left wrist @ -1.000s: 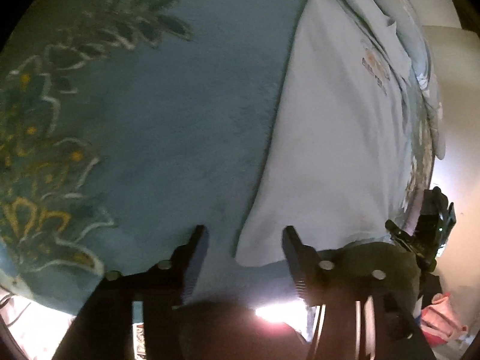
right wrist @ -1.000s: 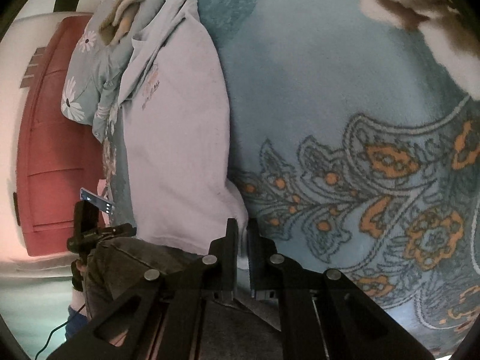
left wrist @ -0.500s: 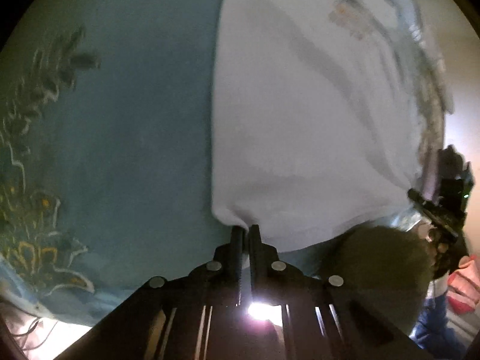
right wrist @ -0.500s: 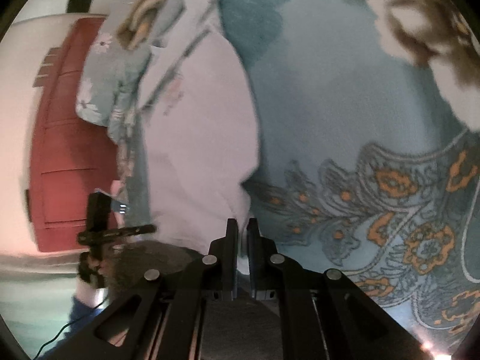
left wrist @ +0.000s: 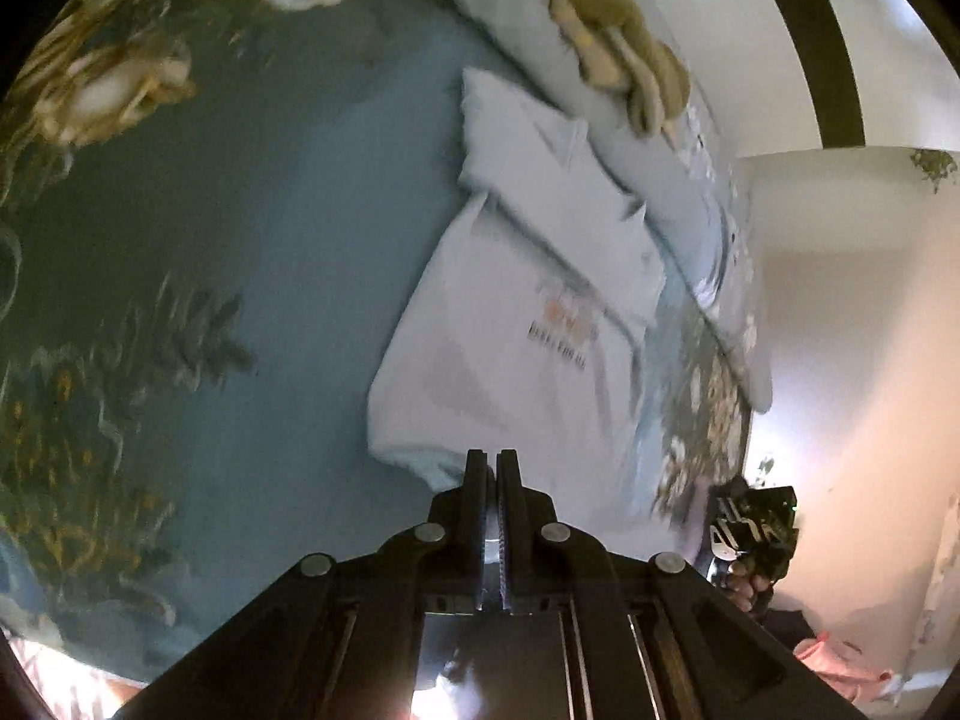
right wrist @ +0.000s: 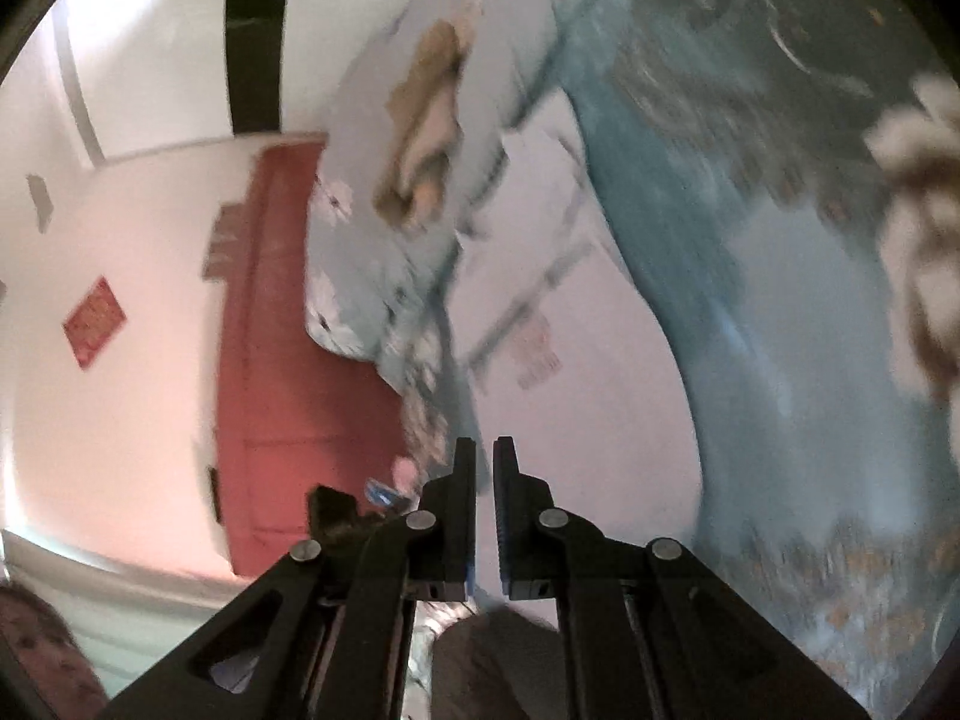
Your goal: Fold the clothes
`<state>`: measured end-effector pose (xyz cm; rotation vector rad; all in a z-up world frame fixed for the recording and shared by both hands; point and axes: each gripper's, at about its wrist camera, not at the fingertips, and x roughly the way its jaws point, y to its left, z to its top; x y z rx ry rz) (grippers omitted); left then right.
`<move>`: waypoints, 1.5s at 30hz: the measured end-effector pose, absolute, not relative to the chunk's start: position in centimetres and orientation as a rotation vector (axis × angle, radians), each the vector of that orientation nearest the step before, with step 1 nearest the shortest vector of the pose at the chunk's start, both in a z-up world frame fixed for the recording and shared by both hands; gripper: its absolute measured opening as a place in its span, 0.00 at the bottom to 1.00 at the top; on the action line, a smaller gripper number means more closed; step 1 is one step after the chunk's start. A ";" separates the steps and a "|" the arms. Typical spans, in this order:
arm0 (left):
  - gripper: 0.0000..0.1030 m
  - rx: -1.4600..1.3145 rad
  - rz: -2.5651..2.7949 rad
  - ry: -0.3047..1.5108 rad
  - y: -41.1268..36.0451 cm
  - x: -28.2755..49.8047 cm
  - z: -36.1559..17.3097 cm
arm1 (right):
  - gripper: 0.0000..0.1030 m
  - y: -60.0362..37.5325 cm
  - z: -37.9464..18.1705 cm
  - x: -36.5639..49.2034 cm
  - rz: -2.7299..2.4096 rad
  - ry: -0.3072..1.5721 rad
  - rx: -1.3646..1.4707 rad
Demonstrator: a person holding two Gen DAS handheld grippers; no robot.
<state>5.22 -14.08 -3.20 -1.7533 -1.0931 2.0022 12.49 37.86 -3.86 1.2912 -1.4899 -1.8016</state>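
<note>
The pale blue cotton polo shirt lies on the teal floral bedspread, its near hem clamped in my left tongs and right tongs — I'd carry both corners level toward the collar, keeping the hem taut.

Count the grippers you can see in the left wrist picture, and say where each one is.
2. The left gripper is at bottom centre, shut on the hem of the white shirt. The right gripper is at the lower right edge, beside the bed; its fingertips are hidden.
</note>
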 end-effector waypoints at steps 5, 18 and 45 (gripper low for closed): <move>0.03 -1.736 1.978 -1.106 -14.1 1.8 -2.6 | 0.05 38.1 -2.8 8.5 -1.875 -1.377 1.348; 0.03 -1.775 1.894 -1.192 -14.6 2.2 -6.4 | 0.40 32.1 -11.3 17.9 -1.678 -1.124 1.815; 0.03 -1.682 1.980 -1.242 -15.5 6.8 -3.6 | 0.02 31.3 -10.6 17.6 -1.597 -1.488 1.505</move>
